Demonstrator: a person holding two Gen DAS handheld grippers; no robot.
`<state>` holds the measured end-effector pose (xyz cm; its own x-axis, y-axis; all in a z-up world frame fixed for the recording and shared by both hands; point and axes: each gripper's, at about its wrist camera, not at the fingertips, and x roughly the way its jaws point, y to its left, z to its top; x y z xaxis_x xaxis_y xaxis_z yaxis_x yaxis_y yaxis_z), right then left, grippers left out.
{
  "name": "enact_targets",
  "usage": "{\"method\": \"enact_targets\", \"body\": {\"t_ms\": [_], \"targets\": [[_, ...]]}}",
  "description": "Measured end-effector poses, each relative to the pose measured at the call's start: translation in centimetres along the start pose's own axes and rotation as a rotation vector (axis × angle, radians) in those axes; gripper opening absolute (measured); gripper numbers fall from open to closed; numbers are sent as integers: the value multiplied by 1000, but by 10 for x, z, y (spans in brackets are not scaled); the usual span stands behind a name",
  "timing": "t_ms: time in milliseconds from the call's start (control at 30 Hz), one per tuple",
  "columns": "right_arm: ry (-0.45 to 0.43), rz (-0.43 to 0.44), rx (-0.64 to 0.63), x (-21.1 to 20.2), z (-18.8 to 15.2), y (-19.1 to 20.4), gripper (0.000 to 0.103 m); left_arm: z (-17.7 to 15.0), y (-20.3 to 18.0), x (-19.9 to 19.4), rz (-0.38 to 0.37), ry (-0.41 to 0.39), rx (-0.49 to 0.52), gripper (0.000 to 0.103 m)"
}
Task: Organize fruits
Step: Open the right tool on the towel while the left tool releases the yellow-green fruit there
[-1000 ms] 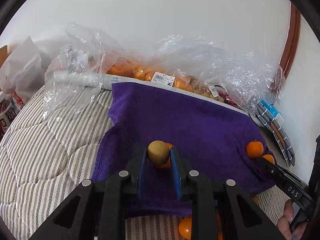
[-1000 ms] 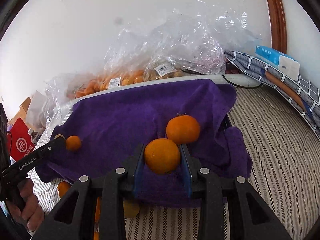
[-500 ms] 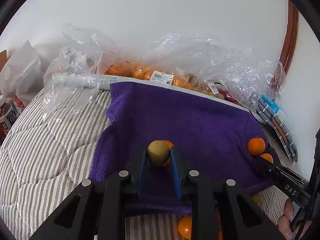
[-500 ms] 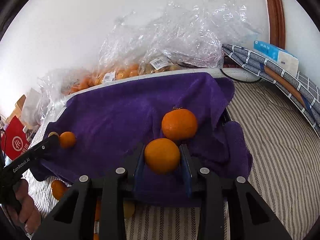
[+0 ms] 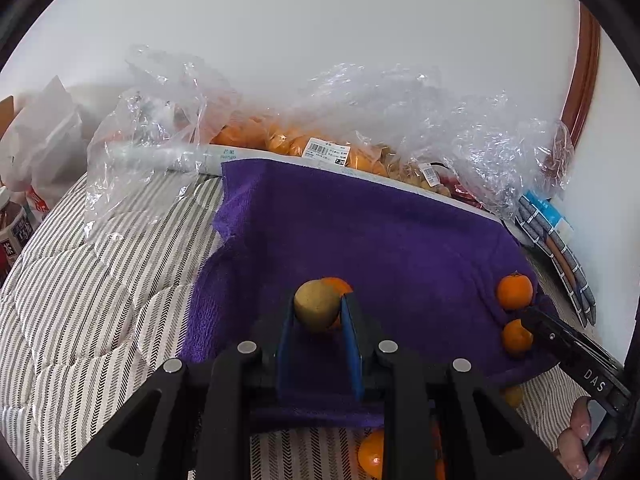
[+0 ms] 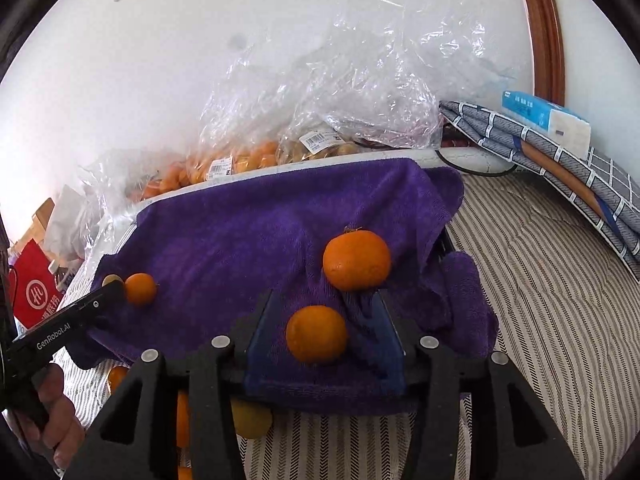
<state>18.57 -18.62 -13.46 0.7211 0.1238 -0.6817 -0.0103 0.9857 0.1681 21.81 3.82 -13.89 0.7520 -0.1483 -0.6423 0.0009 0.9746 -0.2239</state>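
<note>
My left gripper [image 5: 318,306] is shut on a yellow-green fruit [image 5: 316,307] over the near left part of the purple towel [image 5: 360,236]; an orange [image 5: 338,285] lies right behind it. My right gripper [image 6: 324,304] is open; a small orange [image 6: 316,334] lies on the towel [image 6: 240,240] between its blue fingers, touching neither. A bigger orange [image 6: 356,260] lies just beyond. In the left wrist view both oranges [image 5: 515,291] sit at the towel's right edge by the right gripper's tip [image 5: 532,316]. In the right wrist view the left gripper's tip [image 6: 108,292] is by another orange [image 6: 140,289].
Clear plastic bags of oranges [image 5: 280,140] and other fruit [image 6: 320,144] lie behind the towel along the wall. More oranges [image 5: 372,454] and a yellow fruit [image 6: 250,418] lie on the striped quilt [image 5: 100,300] below the towel's near edge. A folded checked cloth [image 6: 560,168] and tissue box [image 6: 548,116] lie right.
My right gripper has opened and let go of the small orange, which now rests on the towel between the fingers. My left gripper still holds the yellow-green fruit and has barely shifted.
</note>
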Motion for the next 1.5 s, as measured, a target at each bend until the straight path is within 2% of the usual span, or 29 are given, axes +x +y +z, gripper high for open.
{"method": "enact_targets", "body": {"t_ms": [333, 600, 833, 967, 1100, 1233, 1367, 1500], "targets": [[-55, -1, -11, -9, -2, 4, 54, 0, 0, -1, -6, 2, -3, 28], [-91, -6, -61, -17, -5, 14, 54, -1, -7, -10, 21, -45, 34, 32], [-123, -29, -57, -25, -7, 15, 54, 1, 4, -13, 30, -63, -24, 32], [-60, -41, -63, -18, -9, 14, 52, 0, 8, -20, 26, -85, -43, 32], [-43, -62, -66, -26, -9, 15, 50, 1, 11, -30, 27, -122, -40, 32], [-4, 0, -45, -47, -21, 18, 50, 1, 12, -38, 30, -142, -33, 40], [32, 23, -87, -61, -40, 28, 50, -6, 15, -45, 45, -135, -23, 44], [107, 127, -63, -62, -62, 31, 50, -23, 25, -63, 32, -145, -23, 50]]}}
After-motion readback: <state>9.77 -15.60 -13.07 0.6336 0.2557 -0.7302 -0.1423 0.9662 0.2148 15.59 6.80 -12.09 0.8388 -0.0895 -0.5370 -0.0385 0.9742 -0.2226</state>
